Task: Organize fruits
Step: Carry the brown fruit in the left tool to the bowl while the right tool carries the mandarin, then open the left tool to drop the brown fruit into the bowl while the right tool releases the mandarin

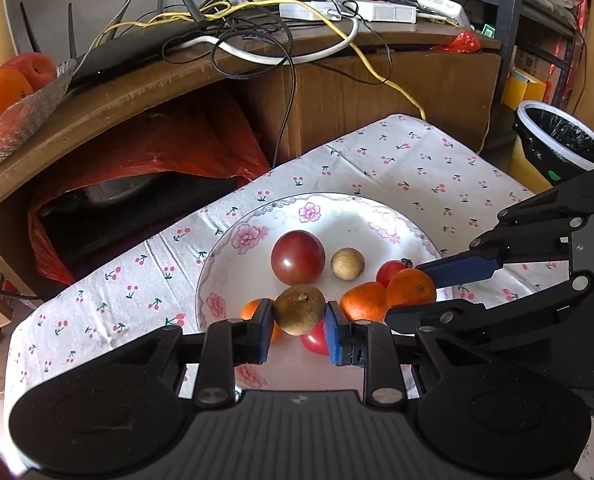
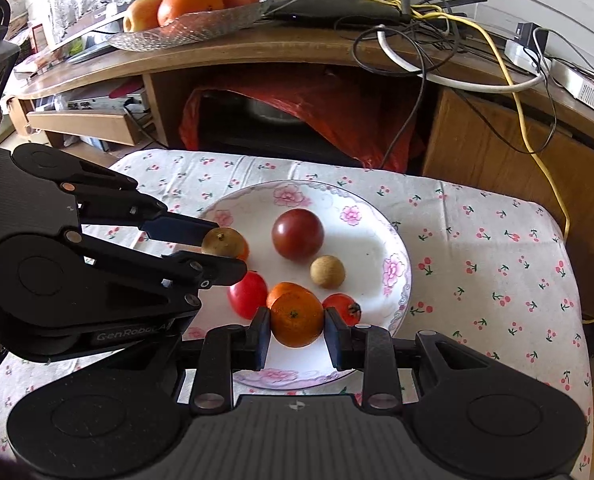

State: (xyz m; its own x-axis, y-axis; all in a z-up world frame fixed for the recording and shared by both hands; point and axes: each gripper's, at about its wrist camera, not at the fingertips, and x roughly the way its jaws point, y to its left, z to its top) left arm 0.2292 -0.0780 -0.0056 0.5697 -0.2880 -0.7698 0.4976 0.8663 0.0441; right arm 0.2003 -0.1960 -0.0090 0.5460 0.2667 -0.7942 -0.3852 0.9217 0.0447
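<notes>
A flowered white plate (image 1: 211,276) (image 2: 397,240) sits on the cherry-print cloth and holds several fruits. My left gripper (image 1: 299,318) (image 2: 229,246) is shut on a brown kiwi-like fruit (image 1: 299,308) (image 2: 221,242) over the plate's near-left side. My right gripper (image 2: 297,322) (image 1: 405,291) is shut on a mandarin (image 2: 297,318) (image 1: 411,288). A dark red plum (image 1: 297,257) (image 2: 297,234), a small tan longan (image 1: 347,264) (image 2: 327,272), red tomatoes (image 2: 248,294) (image 1: 317,340) and another mandarin (image 1: 363,302) lie loose on the plate. Whether the held fruits touch the plate is unclear.
A glass dish (image 2: 217,26) (image 1: 21,114) of oranges and apples stands on the wooden shelf (image 2: 337,50) behind, beside a router and tangled cables (image 1: 257,40). A red bag (image 2: 337,100) fills the space under it. A lined bin (image 1: 565,140) stands to the right of the table.
</notes>
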